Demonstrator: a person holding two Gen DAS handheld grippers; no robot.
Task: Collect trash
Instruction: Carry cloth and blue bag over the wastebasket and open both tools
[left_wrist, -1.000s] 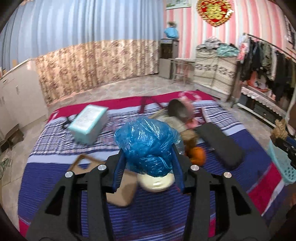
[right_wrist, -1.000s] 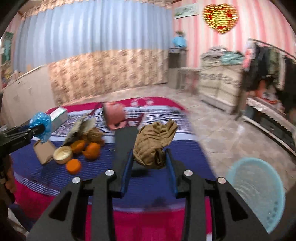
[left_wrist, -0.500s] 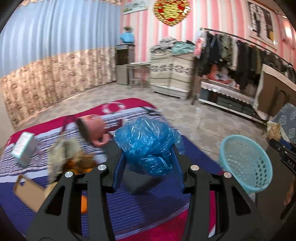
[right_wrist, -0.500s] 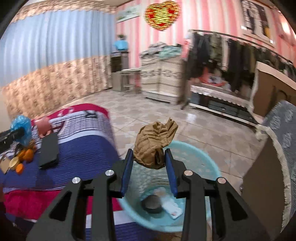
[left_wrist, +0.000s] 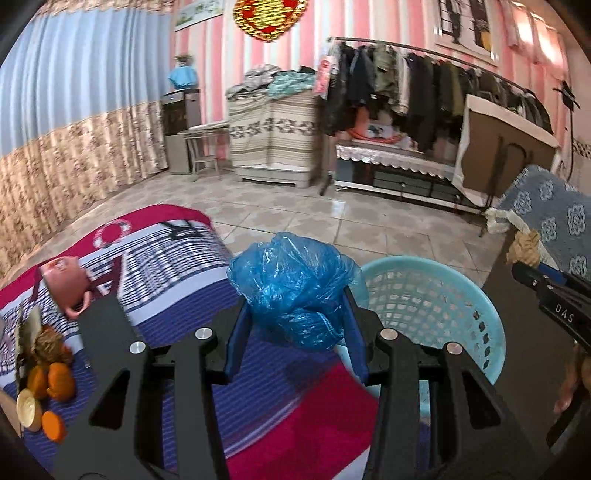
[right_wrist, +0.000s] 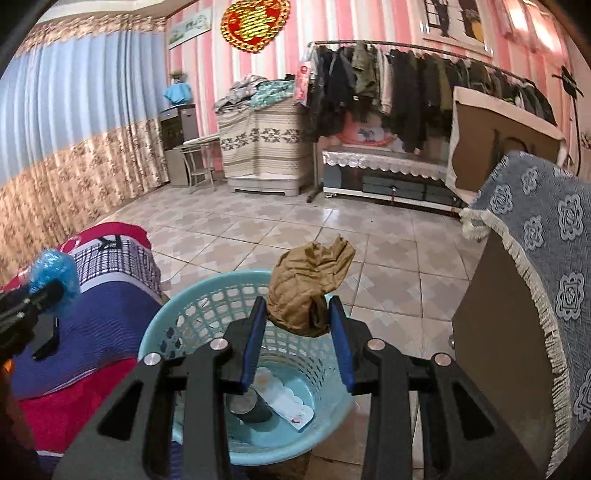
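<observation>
Right tongs (right_wrist: 297, 325) are clamped on a crumpled brown wad (right_wrist: 308, 286), which sticks up and forward from between the blue pads. Directly below and just ahead of these tongs sits the light blue basket (right_wrist: 192, 314), its open mouth under the wad; a dark can (right_wrist: 245, 404) and a flat wrapper (right_wrist: 284, 404) already lie on its bottom. Judging by this, the right side is the nearer one to the drop: letting go here should put the wad inside.

Left tongs (left_wrist: 295, 325) are closed on a bunched blue plastic bag (left_wrist: 291, 288), which bulges above and past the pads. For them, the basket (left_wrist: 424, 295) lies ahead and to the right, its near rim just beyond the right pad, so the bag likely needs to travel rightward before release. To the left of these tongs, on the striped bed (left_wrist: 166, 251), remain orange peels (left_wrist: 51, 380), a pink cup (left_wrist: 64, 286) and a flat black case (left_wrist: 107, 332).
</observation>
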